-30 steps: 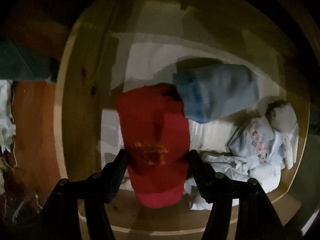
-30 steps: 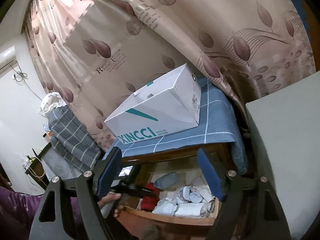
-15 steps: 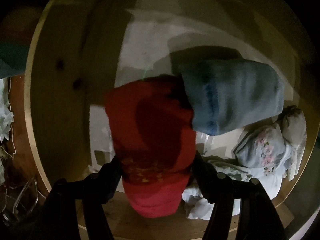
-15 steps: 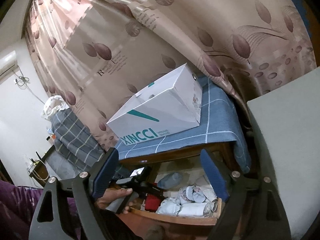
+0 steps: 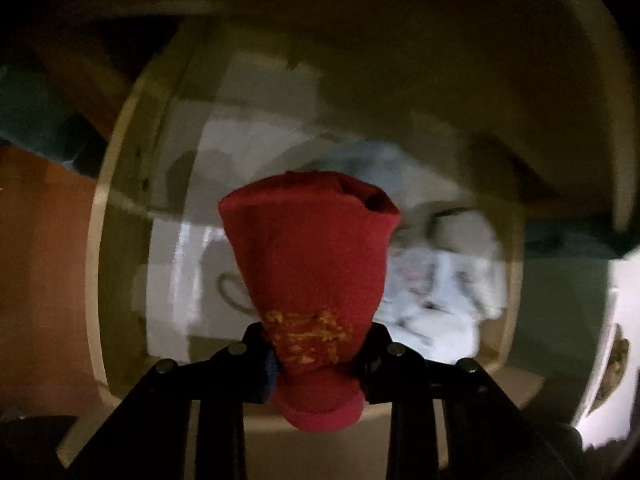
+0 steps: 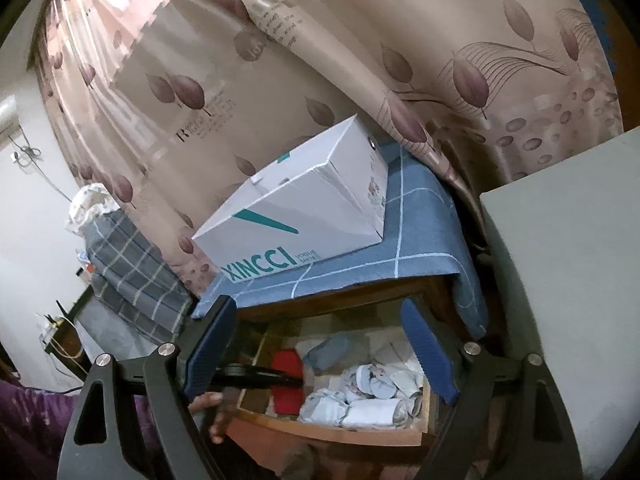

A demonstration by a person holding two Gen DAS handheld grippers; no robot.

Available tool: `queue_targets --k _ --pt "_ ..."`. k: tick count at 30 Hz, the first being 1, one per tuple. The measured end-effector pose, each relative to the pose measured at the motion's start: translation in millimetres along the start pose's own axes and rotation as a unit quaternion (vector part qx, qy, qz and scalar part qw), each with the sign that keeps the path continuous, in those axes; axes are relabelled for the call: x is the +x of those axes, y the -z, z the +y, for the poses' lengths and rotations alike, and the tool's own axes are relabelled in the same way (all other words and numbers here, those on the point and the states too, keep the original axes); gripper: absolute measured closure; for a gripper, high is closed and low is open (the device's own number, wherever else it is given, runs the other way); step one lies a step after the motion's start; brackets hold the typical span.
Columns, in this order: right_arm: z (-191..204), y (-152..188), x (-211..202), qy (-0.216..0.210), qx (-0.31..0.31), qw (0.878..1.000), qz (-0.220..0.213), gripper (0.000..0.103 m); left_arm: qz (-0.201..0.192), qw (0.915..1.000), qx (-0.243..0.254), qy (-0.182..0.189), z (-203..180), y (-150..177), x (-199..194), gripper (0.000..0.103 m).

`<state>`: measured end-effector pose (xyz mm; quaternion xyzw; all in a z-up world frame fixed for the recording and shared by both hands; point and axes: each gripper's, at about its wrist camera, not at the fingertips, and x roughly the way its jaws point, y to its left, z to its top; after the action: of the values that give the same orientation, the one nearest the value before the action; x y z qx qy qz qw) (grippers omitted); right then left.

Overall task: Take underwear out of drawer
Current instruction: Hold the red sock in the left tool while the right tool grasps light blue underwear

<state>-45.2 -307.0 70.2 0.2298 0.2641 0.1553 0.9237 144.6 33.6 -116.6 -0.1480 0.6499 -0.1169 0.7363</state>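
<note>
In the left wrist view my left gripper (image 5: pixel 316 354) is shut on a rolled red underwear (image 5: pixel 308 264) with yellow print and holds it above the open wooden drawer (image 5: pixel 120 216). The right wrist view shows the same red roll (image 6: pixel 286 380) in the left gripper (image 6: pixel 294 381) over the drawer (image 6: pixel 328 432). My right gripper (image 6: pixel 320 356) is open and empty, well back from the drawer. A blue-grey roll (image 6: pixel 330 350) and several white rolled garments (image 6: pixel 372 392) lie in the drawer.
A white XINCCI box (image 6: pixel 296 224) sits on a blue checked cloth (image 6: pixel 416 256) over the cabinet top. A leaf-print curtain (image 6: pixel 280 60) hangs behind. A grey-white cabinet (image 6: pixel 568 280) stands at the right. A checked bundle (image 6: pixel 132 272) lies at the left.
My left gripper closed on the red roll and lifted it off the drawer floor, away from the blue-grey roll. The right gripper stayed open and shifted slightly.
</note>
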Motion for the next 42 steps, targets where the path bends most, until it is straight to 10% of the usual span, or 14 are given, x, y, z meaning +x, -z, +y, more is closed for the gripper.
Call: queue_targets --k 11,26,42 --pt "17 9 43 0.05 -0.052 0.992 0.104 0.021 -0.093 0.9914 0.067 0.062 -26 48 -79 0.073" --pt "58 81 180 0.072 -0.126 0.927 0.346 0.022 -0.18 0.9698 0.135 0.095 -5 60 -147 0.072" --pt "48 118 262 0.108 -0.078 0.892 0.433 0.028 -0.204 0.9613 0.147 0.114 -4 66 -147 0.071"
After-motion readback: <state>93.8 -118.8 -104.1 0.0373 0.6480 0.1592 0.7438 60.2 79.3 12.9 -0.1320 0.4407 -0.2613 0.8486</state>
